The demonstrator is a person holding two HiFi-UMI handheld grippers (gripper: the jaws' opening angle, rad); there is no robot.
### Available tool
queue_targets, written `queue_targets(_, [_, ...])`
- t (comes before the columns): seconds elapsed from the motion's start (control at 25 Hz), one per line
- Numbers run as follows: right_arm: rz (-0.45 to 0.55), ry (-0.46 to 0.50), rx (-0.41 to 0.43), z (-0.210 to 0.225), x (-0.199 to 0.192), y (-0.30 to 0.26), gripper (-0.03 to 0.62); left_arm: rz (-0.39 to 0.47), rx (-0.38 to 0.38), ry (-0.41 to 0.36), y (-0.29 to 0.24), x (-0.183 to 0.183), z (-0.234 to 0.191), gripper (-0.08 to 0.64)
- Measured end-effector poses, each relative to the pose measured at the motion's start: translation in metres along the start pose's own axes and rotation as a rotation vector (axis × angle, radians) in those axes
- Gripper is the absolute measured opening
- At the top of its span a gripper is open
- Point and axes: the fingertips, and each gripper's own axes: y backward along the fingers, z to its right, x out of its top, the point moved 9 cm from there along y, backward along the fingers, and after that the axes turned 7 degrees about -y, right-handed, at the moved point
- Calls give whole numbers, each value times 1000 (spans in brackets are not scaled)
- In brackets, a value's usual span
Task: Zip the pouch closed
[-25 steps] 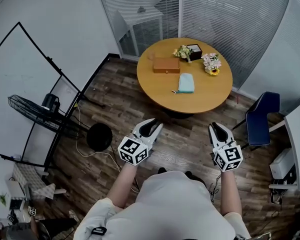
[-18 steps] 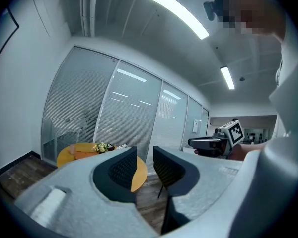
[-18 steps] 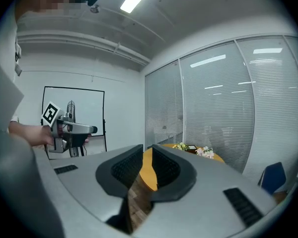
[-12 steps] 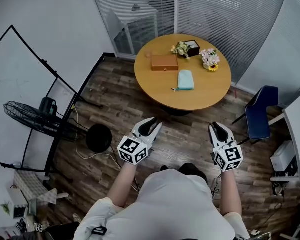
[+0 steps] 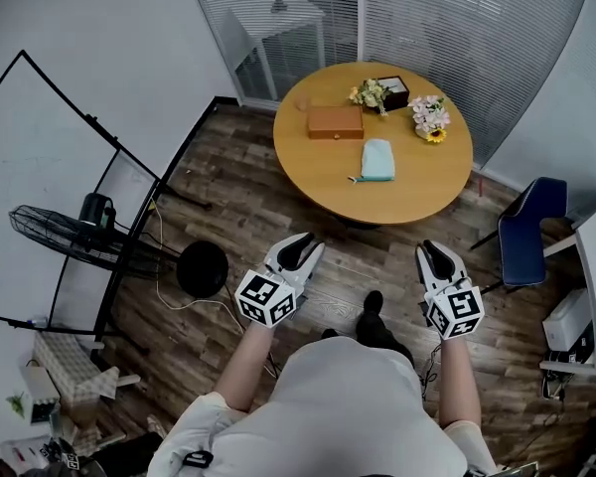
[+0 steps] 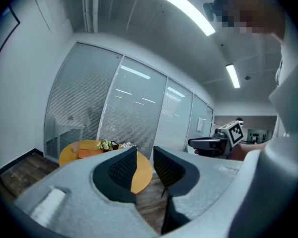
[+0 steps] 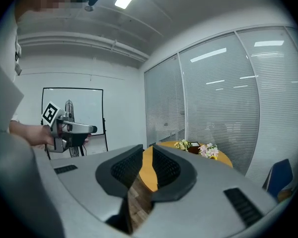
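As foot (image 5: 372, 304) swings forward, counter (image 5: 318, 172) draws slightly nearer than second ago. Pouch (image 5: 377, 160) lies on counter, near its front edge, untouched. Left tool (image 5: 296, 250) and right tool (image 5: 435, 258) well short of counter, jaws narrowly apart, empty. Approach only; zipping not begun.

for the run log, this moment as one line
stage: pre-contact | left gripper: open, empty | right gripper: open, empty | pouch: on round table, untouched

pouch (image 5: 377, 159) on table (image 5: 417, 185), box (image 5: 335, 121) behind it, flowers (image 5: 430, 119) right
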Motion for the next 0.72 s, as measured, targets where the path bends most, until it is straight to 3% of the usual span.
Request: queue_targets(0.72, [-61,-34,126,135,17,-105,52,-49,79,39,-141,6,-29,96])
